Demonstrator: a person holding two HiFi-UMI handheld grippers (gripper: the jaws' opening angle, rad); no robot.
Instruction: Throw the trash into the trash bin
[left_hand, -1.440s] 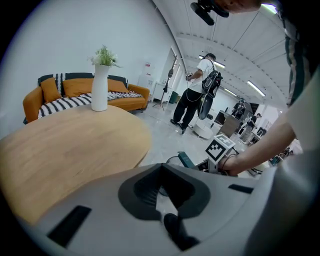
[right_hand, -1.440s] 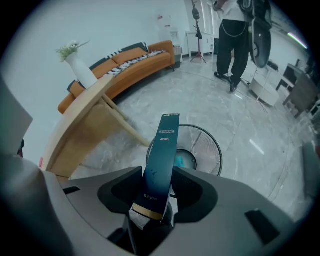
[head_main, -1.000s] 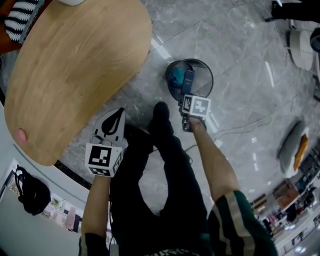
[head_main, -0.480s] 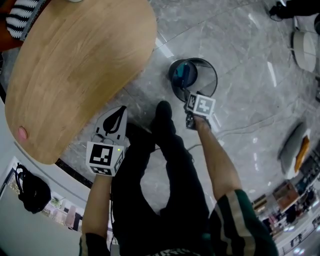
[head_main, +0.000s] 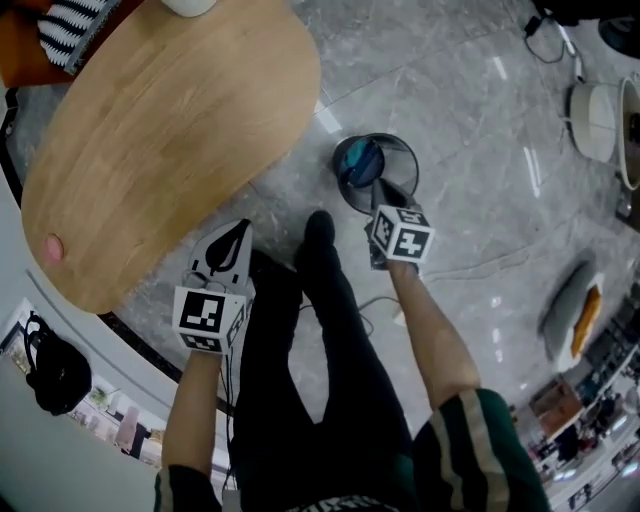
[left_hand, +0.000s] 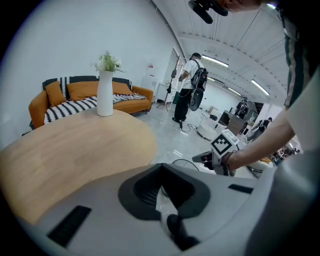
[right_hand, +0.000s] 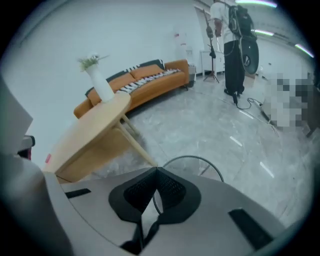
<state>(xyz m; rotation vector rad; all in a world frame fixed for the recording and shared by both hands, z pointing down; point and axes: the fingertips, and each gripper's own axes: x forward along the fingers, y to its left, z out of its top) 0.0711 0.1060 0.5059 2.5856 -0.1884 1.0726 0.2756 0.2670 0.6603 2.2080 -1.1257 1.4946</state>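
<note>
**Blue trash in the bin, both tongs closed**

A round dark wire trash bin (head_main: 412, 158) stands on the grey marble floor (head_main: 480, 120). It is near the rounded end of the oval light-wood table (head_main: 170, 130) and just beyond the person's black shoe (head_main: 319, 226). The blue-teal piece of trash (head_main: 357, 160) lies inside the bin, against its left wall. It shows small in the head view and seems to lean with its long axis slanting up toward the rim, though this is hard to make out.

The right gripper (head_main: 384, 192) hangs over the bin's near rim and covers part of it. Its jaws have just closed and meet with nothing between them. The left gripper (head_main: 238, 232) is held beside the table's edge, well apart from the bin, with its jaws together and empty.

Farther off, a tall white vase with greenery (left_hand: 104, 95) stands on the table in front of an orange sofa (left_hand: 85, 92).
</note>
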